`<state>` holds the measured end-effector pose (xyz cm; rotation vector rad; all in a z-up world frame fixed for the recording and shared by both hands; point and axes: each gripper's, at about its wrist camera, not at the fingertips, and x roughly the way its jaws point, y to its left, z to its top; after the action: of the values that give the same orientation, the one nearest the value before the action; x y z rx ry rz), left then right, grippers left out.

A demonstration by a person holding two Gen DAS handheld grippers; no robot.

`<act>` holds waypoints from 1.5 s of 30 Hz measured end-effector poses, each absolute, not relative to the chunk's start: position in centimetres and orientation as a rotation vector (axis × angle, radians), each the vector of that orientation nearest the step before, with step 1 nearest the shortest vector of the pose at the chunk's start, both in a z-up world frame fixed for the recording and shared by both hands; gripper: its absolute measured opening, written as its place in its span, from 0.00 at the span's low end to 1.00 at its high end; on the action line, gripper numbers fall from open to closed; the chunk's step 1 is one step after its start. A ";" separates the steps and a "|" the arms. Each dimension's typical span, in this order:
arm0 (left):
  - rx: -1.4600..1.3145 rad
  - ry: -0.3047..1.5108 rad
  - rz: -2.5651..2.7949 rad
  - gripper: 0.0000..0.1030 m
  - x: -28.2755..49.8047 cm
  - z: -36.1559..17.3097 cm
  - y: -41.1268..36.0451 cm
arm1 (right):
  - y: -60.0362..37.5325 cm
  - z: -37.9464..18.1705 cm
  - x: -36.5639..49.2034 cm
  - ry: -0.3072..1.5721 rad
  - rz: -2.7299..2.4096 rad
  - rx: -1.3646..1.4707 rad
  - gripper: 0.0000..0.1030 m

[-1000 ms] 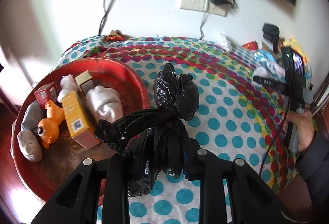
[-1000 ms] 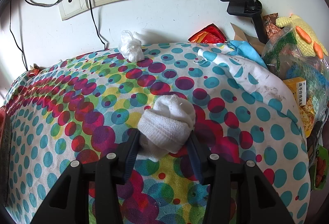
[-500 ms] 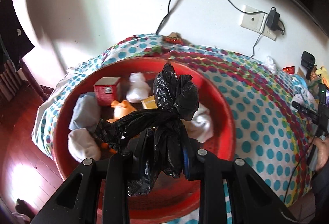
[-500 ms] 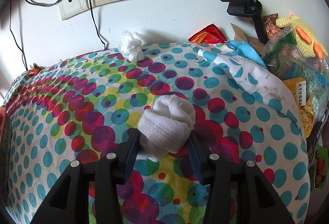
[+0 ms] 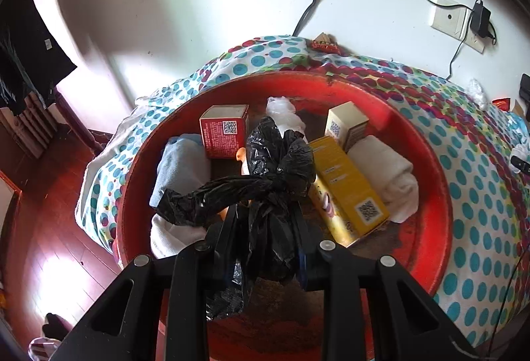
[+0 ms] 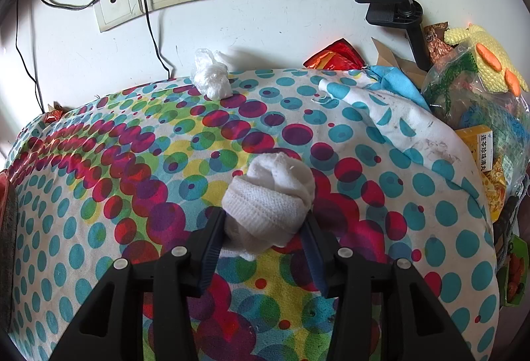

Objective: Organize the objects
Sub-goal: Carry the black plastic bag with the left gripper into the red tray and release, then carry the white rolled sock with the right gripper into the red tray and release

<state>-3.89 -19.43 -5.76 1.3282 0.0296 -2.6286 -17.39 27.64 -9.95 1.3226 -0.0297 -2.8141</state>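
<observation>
White wall with sockets behind; dotted cloth point(image 6: 109, 162) covers the desk. Left gripper point(image 5: 265, 241) pinches a knotted black bag point(image 5: 275, 175) by its lower bunch, held above the red basin point(image 5: 434, 182), knot and tail free in front of the fingers. Basin holds a red box point(image 5: 223, 135), yellow box point(image 5: 347, 188), small cream box point(image 5: 344, 124) and rolled cloths point(image 5: 386, 172). Right gripper point(image 6: 263, 228) is closed on a white sock ball point(image 6: 270, 195), low over the cloth; contact with the cloth unclear. Judgement: bag is light, crinkly, slippery film, so grip the bunched neck near the knot. Sock is soft, light, squashes easily; take it across the middle. Likely both go in the basin.
</observation>
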 end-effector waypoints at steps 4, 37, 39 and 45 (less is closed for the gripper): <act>1.331 0.029 -2.611 0.26 -4.3 -6.3 -20.0 | 27.7 -9.9 -17.4 -0.030 -2.814 1.323 0.45; 1.195 -0.021 -2.671 1.00 -2.4 -3.7 -22.0 | 27.7 -9.9 -17.4 -0.033 -2.812 1.324 0.45; 1.190 0.011 -2.672 1.00 -2.4 -3.8 -22.4 | 27.7 -9.9 -17.4 -0.029 -2.813 1.325 0.45; 1.204 0.036 -2.593 1.00 -2.0 -5.1 -23.9 | 27.8 -9.9 -17.4 -0.034 -2.811 1.322 0.44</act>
<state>-1.99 -23.92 -5.07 1.2037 0.0361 -2.5929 -17.45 27.83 -9.85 1.3219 -0.0339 -2.8109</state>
